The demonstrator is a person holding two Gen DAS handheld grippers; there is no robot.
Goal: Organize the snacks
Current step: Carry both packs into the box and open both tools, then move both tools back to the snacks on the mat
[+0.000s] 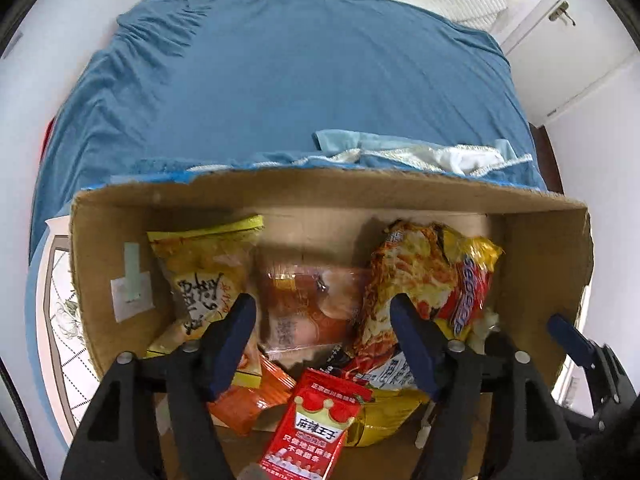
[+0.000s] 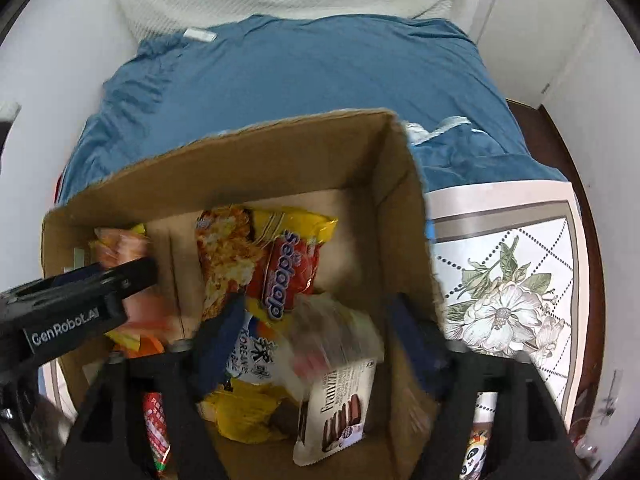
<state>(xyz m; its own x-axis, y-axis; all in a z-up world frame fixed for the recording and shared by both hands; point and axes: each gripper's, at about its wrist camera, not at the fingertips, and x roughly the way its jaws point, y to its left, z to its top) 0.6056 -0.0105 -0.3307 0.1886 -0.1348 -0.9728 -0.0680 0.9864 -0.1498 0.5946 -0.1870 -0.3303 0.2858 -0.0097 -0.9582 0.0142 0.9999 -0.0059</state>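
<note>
The cardboard box (image 1: 120,220) lay below both tongs, snacks heaped inside. The right tongs (image 2: 320,328) stood apart, empty, straddling its side wall; closing there risked snagging cardboard. The left tongs (image 1: 322,332), apart and empty above the clear packet (image 1: 312,308), might crush it.

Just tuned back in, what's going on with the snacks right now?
Both hand-held grippers hang over an open cardboard box on a blue-covered bed. The left hand-held gripper and the right hand-held gripper are open, nothing pinched. Noodle packs, a red snack packet and a wafer pack already lie inside.
</note>
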